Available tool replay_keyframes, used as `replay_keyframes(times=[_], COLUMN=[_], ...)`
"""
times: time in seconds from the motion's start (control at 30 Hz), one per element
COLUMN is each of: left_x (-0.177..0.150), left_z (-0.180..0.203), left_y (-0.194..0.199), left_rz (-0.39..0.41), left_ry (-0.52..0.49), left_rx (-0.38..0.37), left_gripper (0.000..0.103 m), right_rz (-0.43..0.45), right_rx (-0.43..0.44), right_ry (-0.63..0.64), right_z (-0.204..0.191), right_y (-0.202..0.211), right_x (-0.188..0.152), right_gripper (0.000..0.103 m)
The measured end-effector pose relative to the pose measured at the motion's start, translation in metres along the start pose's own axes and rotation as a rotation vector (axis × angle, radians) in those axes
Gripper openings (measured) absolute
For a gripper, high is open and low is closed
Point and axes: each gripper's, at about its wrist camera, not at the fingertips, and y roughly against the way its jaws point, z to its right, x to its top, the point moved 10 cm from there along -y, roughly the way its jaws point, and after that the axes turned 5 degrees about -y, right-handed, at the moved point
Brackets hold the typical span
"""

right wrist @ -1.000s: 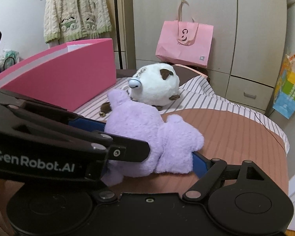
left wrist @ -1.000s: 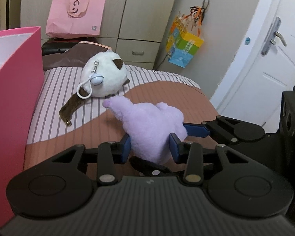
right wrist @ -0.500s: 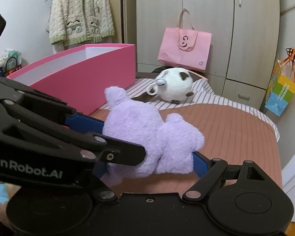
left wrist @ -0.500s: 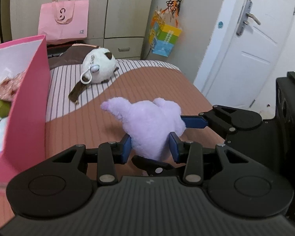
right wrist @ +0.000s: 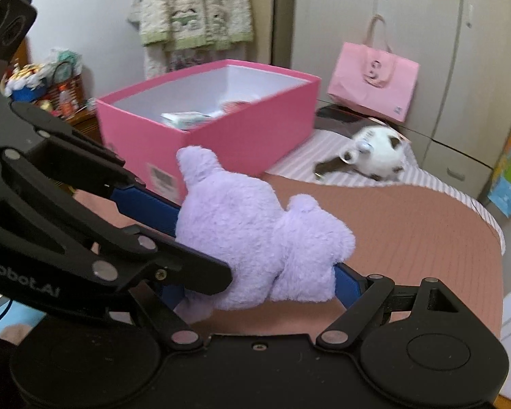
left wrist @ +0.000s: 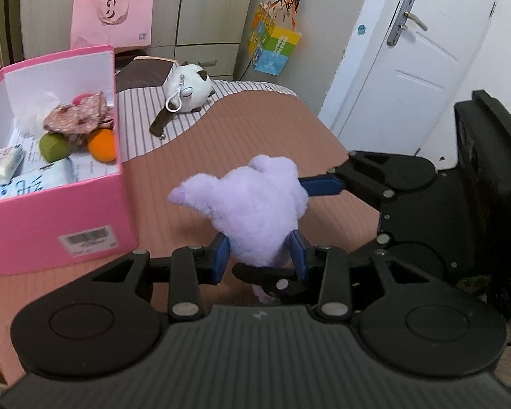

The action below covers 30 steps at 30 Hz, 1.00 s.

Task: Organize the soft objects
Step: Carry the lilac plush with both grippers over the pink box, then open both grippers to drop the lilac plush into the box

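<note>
- Left of the frame: pink box (left wrist: 51,211), open on the bed (left wrist: 255,129), partly filled with soft items.
- Centre: purple plush (left wrist: 252,211), lifted clear of the bed; left claw (left wrist: 259,252) clamped on its lower body, right claw (right wrist: 265,248) clamped across its middle.
- Upper centre: white plush (left wrist: 187,90), lying on the striped bedding, well apart.
- Suggested handling: carry the plush level over the box rim, then part both claws together to avoid snagging the fur.
</note>
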Motion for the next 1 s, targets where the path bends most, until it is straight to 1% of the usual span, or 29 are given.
replay_keyframes(times=[0.07, 0.13, 0.2, 0.33, 0.47, 0.63, 0.77, 0.9, 1.0], left_x=[0.0, 0.003, 0.006, 0.014, 0.029, 0.052, 0.067, 0.076, 0.081], left_z=[-0.003, -0.01, -0.017, -0.031, -0.059, -0.103, -0.14, -0.177, -0.202], left_y=[0.014, 0.028, 0.041, 0.064, 0.08, 0.083, 0.077, 0.062, 0.048], left_rz=[-0.012, -0.012, 0.002, 0.045, 0.1, 0.161, 0.197, 0.198, 0.173], left_ry=[-0.011, -0.007, -0.019, -0.04, -0.013, 0.054, 0.097, 0.155, 0.191], left_rx=[-0.021, -0.027, -0.014, 0.033, 0.061, 0.074, 0.085, 0.09, 0.091], left_gripper=[0.036, 0.036, 0.037, 0.037, 0.039, 0.04, 0.04, 0.039, 0.04], right_rz=[-0.004, 0.003, 0.017, 0.06, 0.107, 0.157, 0.162, 0.145, 0.112], right_rx=[0.019, 0.049, 0.07, 0.089, 0.114, 0.179, 0.215, 0.237, 0.255], right_ry=[0.023, 0.02, 0.018, 0.037, 0.052, 0.036, 0.031, 0.053, 0.081], right_z=[-0.011, -0.021, -0.03, -0.047, -0.06, -0.063, -0.064, -0.064, -0.066], right_y=[0.003, 0.007, 0.01, 0.01, 0.003, -0.019, -0.046, -0.075, -0.096], right_x=[0.008, 0.017, 0.027, 0.051, 0.08, 0.118, 0.145, 0.166, 0.176], right_gripper=[0.089, 0.089, 0.089, 0.089, 0.091, 0.092, 0.092, 0.092, 0.092])
